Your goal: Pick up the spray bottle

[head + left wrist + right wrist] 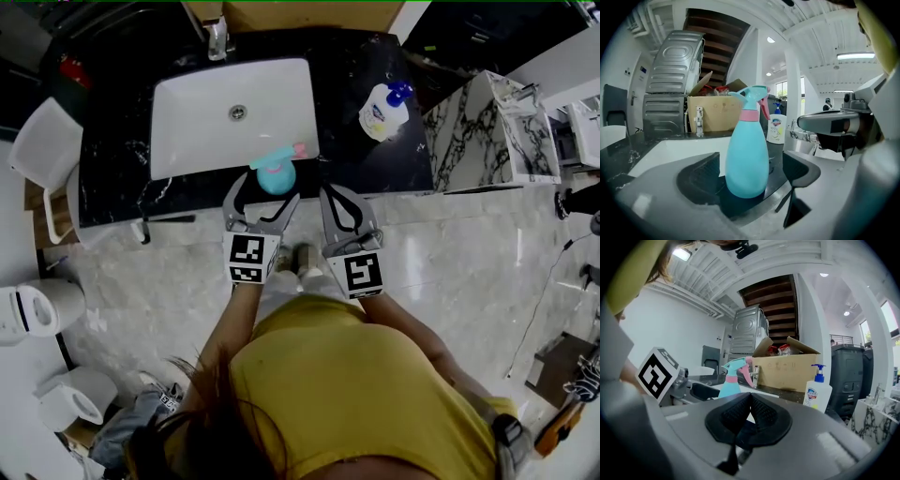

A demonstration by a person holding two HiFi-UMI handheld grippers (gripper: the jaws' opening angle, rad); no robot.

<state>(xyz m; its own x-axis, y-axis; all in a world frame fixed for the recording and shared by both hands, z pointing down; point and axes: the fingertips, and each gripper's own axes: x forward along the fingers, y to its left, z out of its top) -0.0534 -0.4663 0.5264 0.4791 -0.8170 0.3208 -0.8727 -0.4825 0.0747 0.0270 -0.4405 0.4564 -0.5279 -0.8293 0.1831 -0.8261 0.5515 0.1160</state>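
Left gripper view shows spray bottle (746,159) between jaws.

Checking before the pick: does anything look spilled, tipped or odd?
Nothing stands out. The spray bottle stands upright at the front edge of the counter, between the open jaws of the left gripper; the soap bottle is upright. No spill shows.

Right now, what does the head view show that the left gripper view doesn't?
Only the head view shows the drain in the sink and the checkered cube on the left claw. Only the left gripper view shows the silvery machine and the brown stairs overhead. Both show the blue spray bottle standing inside the open left claw, plus the soap bottle and the tap.
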